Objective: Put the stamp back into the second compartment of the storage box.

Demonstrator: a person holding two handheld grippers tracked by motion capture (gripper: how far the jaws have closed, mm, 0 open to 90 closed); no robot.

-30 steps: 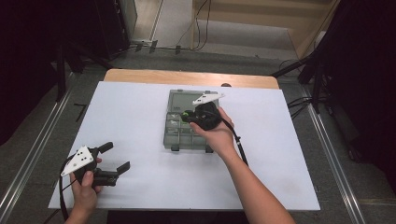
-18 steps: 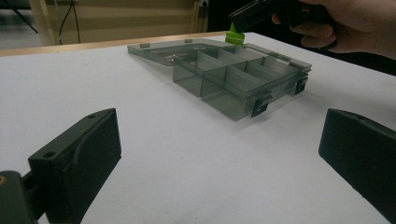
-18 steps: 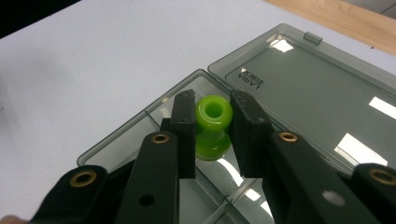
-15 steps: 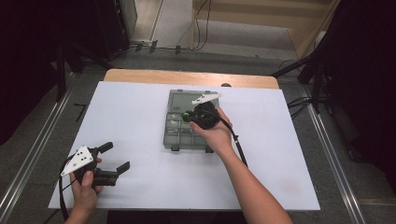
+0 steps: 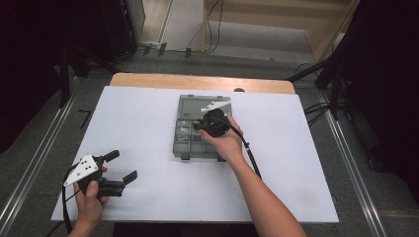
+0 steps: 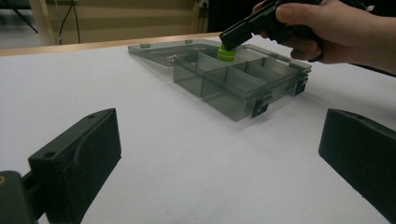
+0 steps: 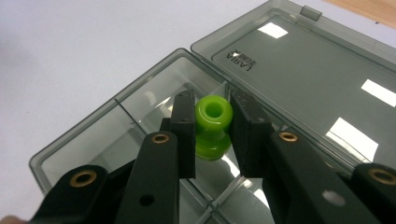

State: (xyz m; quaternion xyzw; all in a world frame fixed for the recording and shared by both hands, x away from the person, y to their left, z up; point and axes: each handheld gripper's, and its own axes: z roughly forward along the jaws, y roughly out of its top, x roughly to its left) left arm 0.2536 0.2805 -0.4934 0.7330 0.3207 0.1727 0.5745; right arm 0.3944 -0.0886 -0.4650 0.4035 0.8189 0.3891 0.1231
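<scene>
A clear grey compartment box [image 5: 184, 148] lies open in the middle of the white table, its lid [image 7: 299, 60] folded flat behind it. My right gripper [image 7: 212, 105] hangs just over a rear compartment, tilted down and shut on a bright green spool-shaped piece [image 7: 212, 126], with a pad pressing on each side. The left gripper view shows the green piece [image 6: 226, 53] at the box's top edge under the right gripper [image 6: 236, 37]. My left gripper [image 5: 122, 165] rests near the table's front left corner, its jaws open and empty, facing the box [image 6: 233, 86].
The white table sheet [image 5: 296, 163] has wide free room on both sides of the box. A wooden strip [image 5: 197, 81] runs along the table's far edge. Cables and dark stands lie on the floor beyond it.
My right gripper has sunk a little toward the box with the green piece still in it. The left gripper has stayed in place.
</scene>
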